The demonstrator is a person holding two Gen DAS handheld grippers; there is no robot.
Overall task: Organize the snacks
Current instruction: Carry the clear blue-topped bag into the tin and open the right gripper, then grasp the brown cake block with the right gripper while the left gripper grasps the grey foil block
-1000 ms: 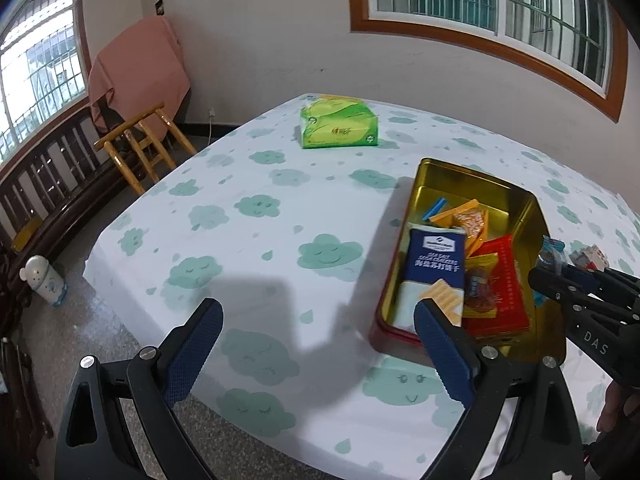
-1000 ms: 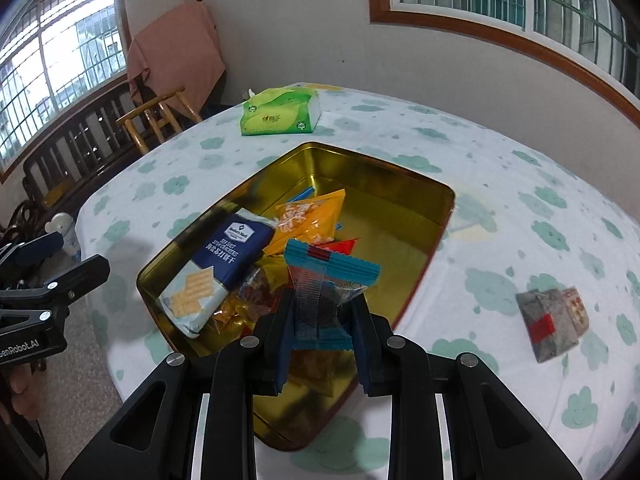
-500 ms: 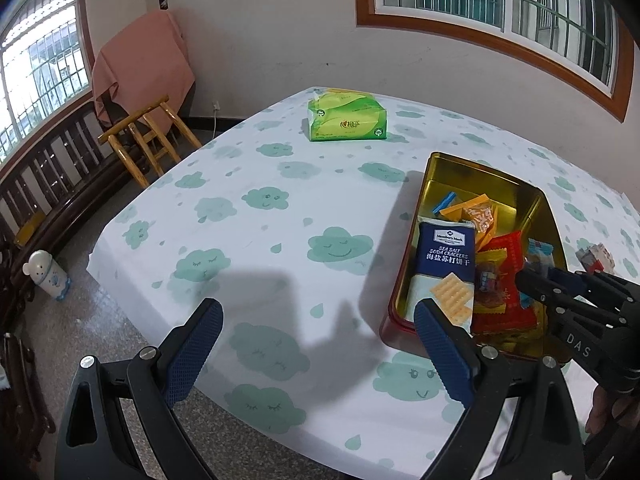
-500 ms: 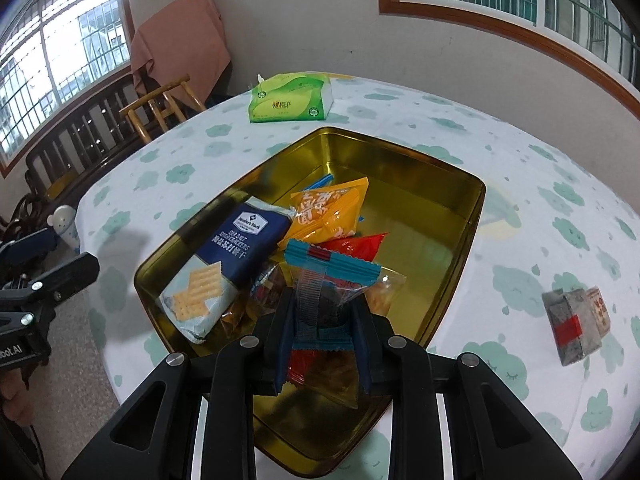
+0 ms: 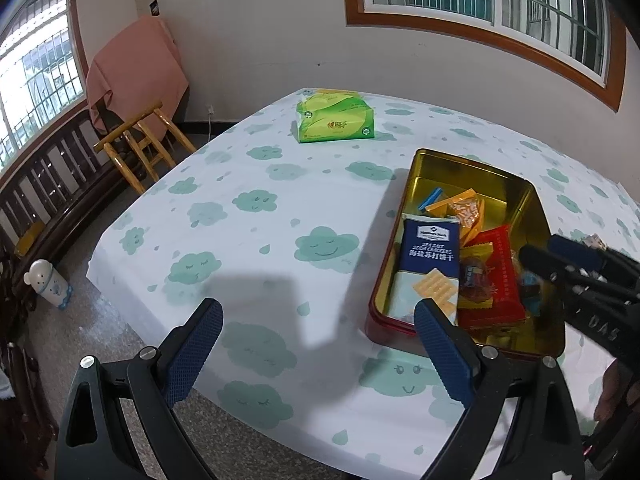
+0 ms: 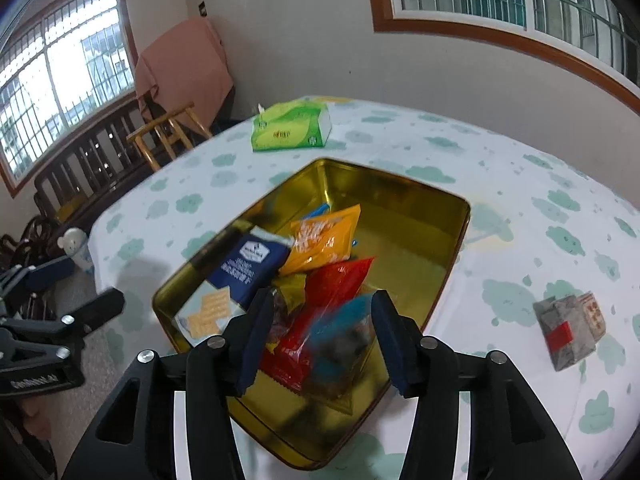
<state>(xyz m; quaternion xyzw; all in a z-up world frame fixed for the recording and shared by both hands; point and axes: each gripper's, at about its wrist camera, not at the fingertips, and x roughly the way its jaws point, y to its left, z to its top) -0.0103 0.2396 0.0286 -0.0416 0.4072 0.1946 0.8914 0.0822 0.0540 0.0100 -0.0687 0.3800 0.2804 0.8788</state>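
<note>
A gold tin on the cloud-print tablecloth holds several snacks: a blue cracker pack, an orange bag, a red packet. My right gripper is open above the tin's near end; a clear packet with blue ends lies blurred between its jaws, free of the pads. My left gripper is open and empty over the table's near edge, left of the tin. A grey wrapped snack lies on the cloth to the right of the tin.
A green tissue box stands at the far side of the table. A wooden chair draped in pink cloth and a dark bench stand to the left. A white bear bottle is on the floor.
My right gripper has opened and let go of the blue-ended packet, which has dropped into the tin. The left gripper has drawn back a little.
</note>
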